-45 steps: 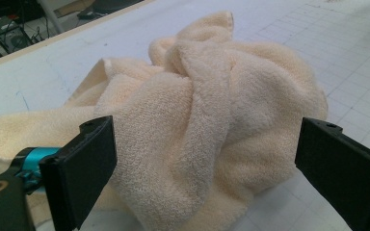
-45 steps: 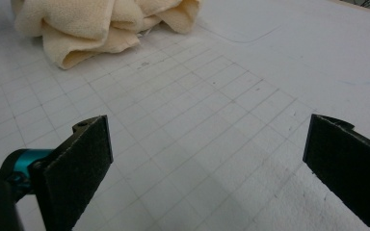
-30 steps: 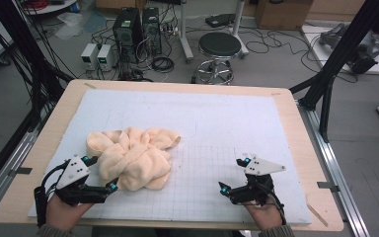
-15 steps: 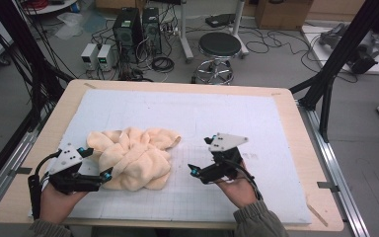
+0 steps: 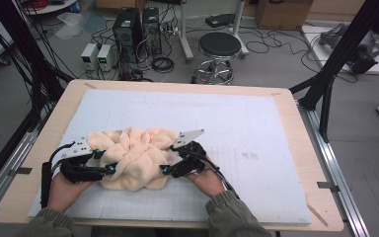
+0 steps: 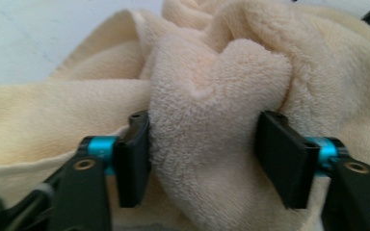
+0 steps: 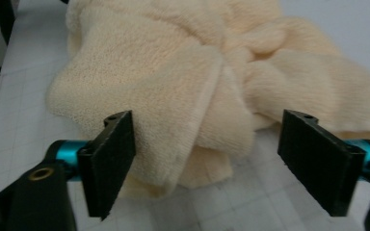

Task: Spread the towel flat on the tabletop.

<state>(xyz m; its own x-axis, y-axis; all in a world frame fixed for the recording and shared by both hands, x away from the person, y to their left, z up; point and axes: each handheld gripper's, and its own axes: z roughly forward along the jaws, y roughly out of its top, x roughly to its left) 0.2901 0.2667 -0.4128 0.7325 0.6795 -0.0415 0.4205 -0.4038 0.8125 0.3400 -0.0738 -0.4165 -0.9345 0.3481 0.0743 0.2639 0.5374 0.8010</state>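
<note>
A crumpled cream towel (image 5: 133, 158) lies on the white mat (image 5: 256, 128), left of centre. My left gripper (image 5: 109, 167) is at its left side. In the left gripper view the jaws (image 6: 202, 159) have just been closing, and both pads press against a thick fold of the towel (image 6: 212, 96). My right gripper (image 5: 170, 162) is at the towel's right side. In the right gripper view its jaws (image 7: 207, 159) have been closing too but stand wide. A towel (image 7: 173, 72) edge lies between them, against the left pad and apart from the right one.
The mat covers most of a wooden table (image 5: 296, 123), and its right half is bare. On the floor beyond the table are a black stool (image 5: 219, 47), computer towers (image 5: 138, 24) and cables. Black frame posts (image 5: 335, 64) stand at both sides.
My right hand has swept left from the front right of the mat to the towel. The left hand has pushed in from the left. Both pairs of jaws have narrowed.
</note>
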